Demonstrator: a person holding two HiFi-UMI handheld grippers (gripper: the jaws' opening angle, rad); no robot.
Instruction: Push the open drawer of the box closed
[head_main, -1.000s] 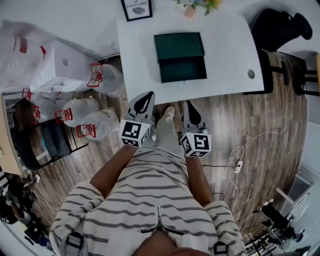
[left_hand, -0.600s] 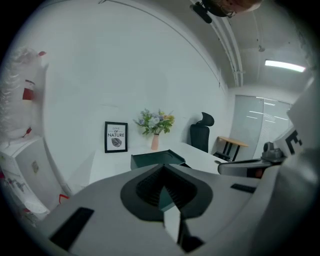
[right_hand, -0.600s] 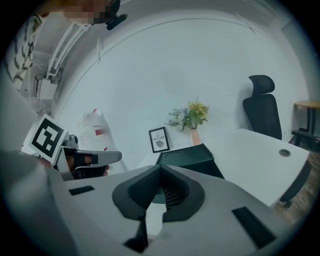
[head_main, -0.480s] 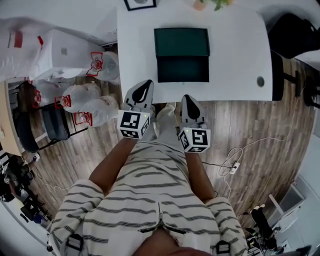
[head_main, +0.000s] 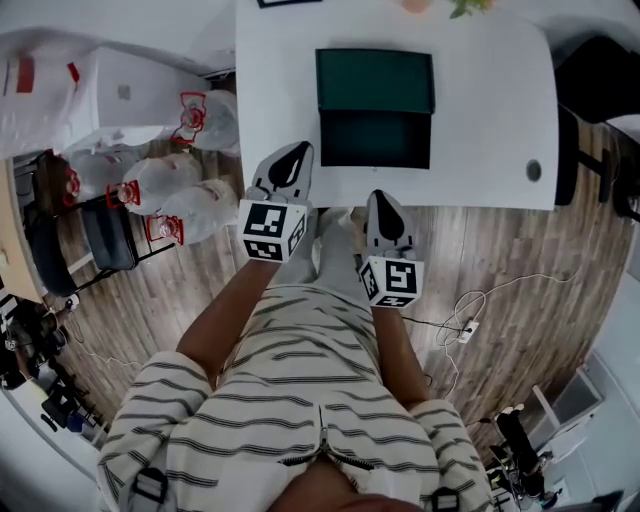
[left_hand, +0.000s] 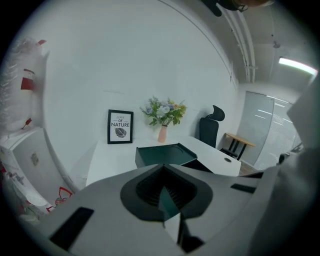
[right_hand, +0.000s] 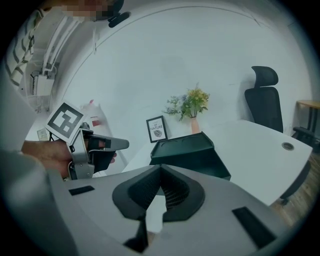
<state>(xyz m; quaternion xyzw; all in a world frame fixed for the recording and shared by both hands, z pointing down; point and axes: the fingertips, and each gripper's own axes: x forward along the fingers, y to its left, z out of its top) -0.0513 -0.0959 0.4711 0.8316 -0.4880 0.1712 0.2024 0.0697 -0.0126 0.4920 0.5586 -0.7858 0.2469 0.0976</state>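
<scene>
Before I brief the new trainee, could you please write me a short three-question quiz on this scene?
1. True or false: the drawer of the green box is already shut.
2. What is between the jaws of the left gripper? A the drawer front; B nothing; C a vase.
3. Fill in: the green box stands on a white ____.
Key: 1 false, the drawer stands open; 2 B, the jaws are together and empty; 3 table.
</scene>
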